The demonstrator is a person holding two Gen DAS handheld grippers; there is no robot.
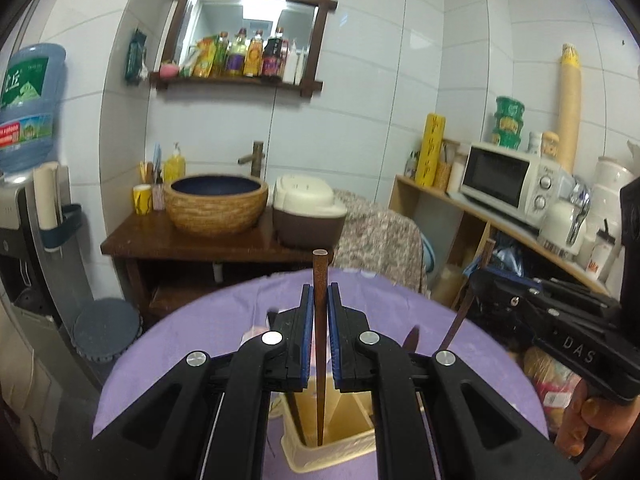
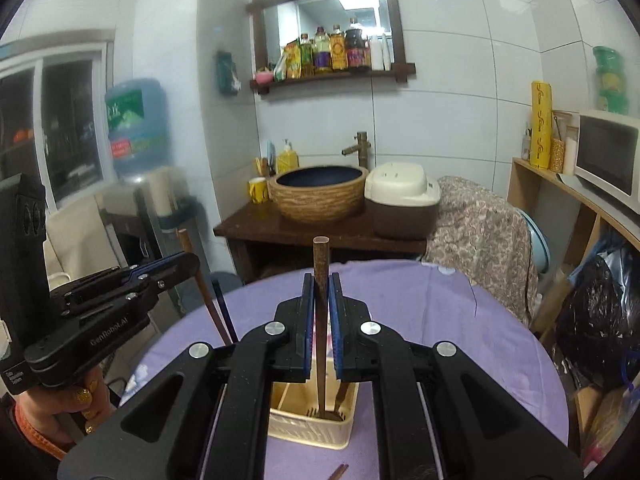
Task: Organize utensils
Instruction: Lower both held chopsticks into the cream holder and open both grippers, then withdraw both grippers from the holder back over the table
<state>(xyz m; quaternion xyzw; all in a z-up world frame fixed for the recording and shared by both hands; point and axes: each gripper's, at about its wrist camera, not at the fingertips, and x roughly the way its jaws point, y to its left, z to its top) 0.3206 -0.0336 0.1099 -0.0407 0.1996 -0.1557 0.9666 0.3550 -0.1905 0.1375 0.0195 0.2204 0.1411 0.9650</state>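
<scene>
Two tools, left tool (image 1: 320, 300) and right tool (image 2: 320, 292) each pinching a brown chopstick (image 1: 320, 280), bodies marked "DAS", "GenRobot.AI"

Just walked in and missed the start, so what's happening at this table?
A person is sorting utensils with two hand-held tongs. The left tongs are shut on a brown chopstick, its tip down in the cream holder. The right tongs are shut on a wooden-handled fork, prongs inside that holder on the purple tablecloth.

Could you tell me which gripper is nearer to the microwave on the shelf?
Right. The right gripper is on the microwave's side; the left gripper is beyond it, toward the water dispenser.
</scene>
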